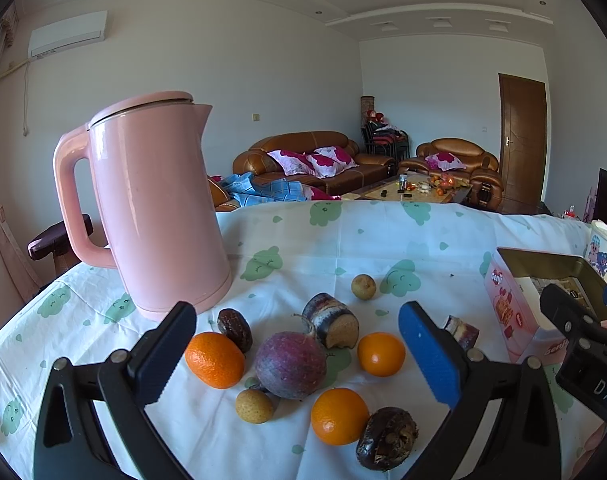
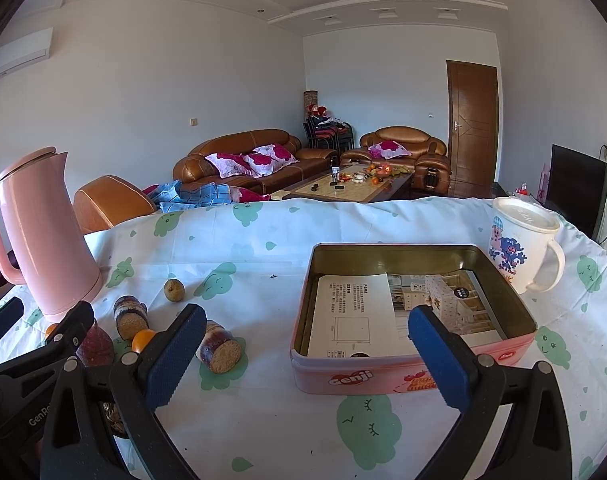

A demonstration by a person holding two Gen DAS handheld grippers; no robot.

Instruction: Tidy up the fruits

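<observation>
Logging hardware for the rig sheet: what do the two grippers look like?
Both match: black plastic frames with silver rivets and blue ribbed finger pads. Left gripper, right gripper. White lettering shows on each body as seen from the other camera. No cables or sleeves visible.

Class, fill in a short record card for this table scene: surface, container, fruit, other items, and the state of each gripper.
surface: table under a white cloth printed with green cloud faces
container: open pink tin, holding only printed paper
fruit: three oranges, a purple round fruit, two small tan fruits, cut sugarcane pieces, all on the cloth, none in the tin
other items: pink kettle, white cartoon mug
left gripper: open, empty, above the fruit
right gripper: open, empty, before the tin
</observation>
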